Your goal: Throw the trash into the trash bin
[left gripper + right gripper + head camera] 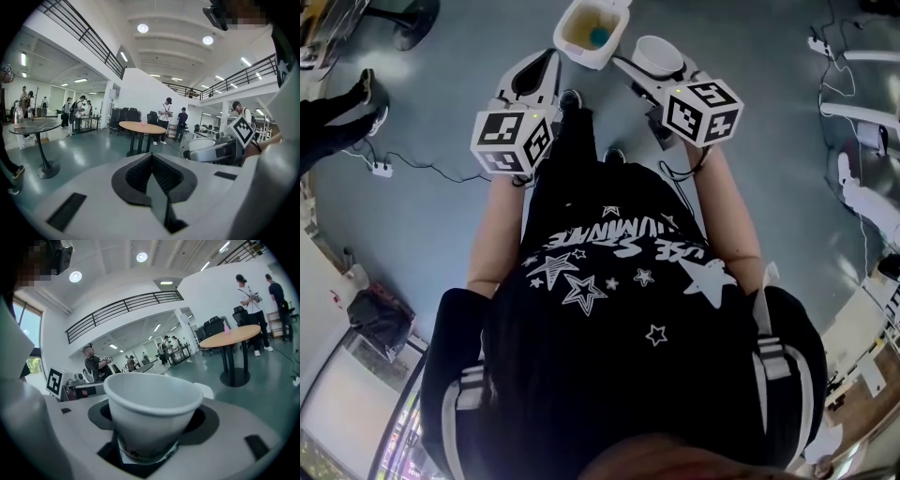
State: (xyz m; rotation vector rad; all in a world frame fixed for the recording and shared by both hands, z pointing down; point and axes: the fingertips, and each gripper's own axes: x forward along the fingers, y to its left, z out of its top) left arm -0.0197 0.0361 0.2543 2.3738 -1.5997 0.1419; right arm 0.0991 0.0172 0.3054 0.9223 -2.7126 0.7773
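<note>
- The right gripper is clamped on a white paper cup. Its jaws stand wide apart only because the cup fills the space between them.
- The cup sits upright with its mouth open to the ceiling. It looks empty, so I'd guess the level hold is just a steady carry, not a guard against spills.
- The left gripper has its jaws pressed together with nothing in them. It is held out beside the other as a spare hand.
- The trash bin stands on the floor at the top centre of the head view, just past both gripper tips. Its lid is off, and a yellowish lining and something blue show inside.
- The cup is just beside the bin's right rim, not over the opening. To my eye the drop needs a short reach toward the upper left of the frame.
- The bin's mouth is wider than the cup, so there is some slack, though the near rim could catch the cup's base.
- The person's shoes are close to the bin, leaving little room to step closer.
- A cable trails at the left, well apart from the bin.
- The round table and the people by it stand far off.
</note>
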